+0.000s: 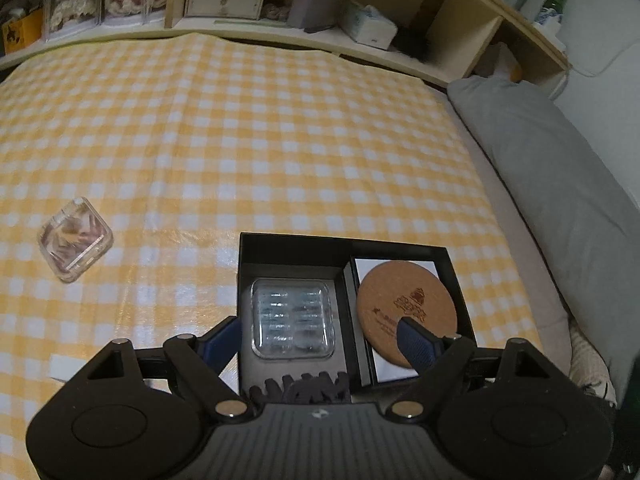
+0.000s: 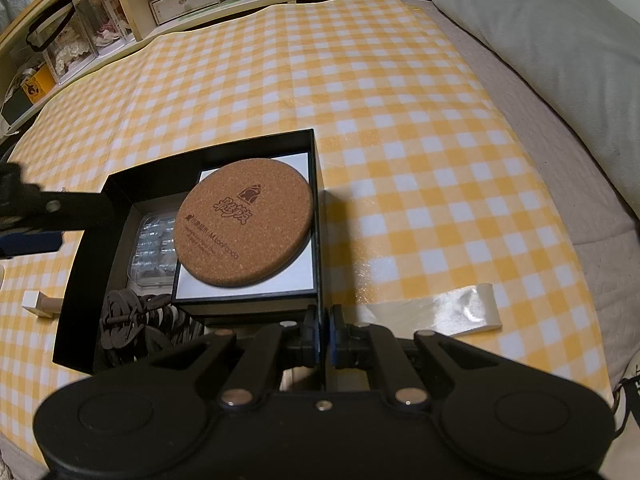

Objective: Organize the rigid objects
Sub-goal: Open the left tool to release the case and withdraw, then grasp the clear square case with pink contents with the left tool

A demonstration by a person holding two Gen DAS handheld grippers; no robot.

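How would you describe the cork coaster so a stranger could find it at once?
Find the black box on the yellow checked cloth. Inside, a white-topped smaller box carries the cork coaster: the only round brown thing, printed with a logo.

Two clear cases [image 1: 75, 239] [image 1: 291, 323], one coaster [image 2: 244, 222]

Left tool [image 1: 320, 338] spread, right tool [image 2: 323, 334] clamped

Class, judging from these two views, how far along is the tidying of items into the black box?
Done: the cork coaster, a clear case and dark cut-out pieces sit in the black box. In hand: the right hand-held gripper pinches the box wall; the left hand-held gripper is open above it. Left: the clear case on the cloth.
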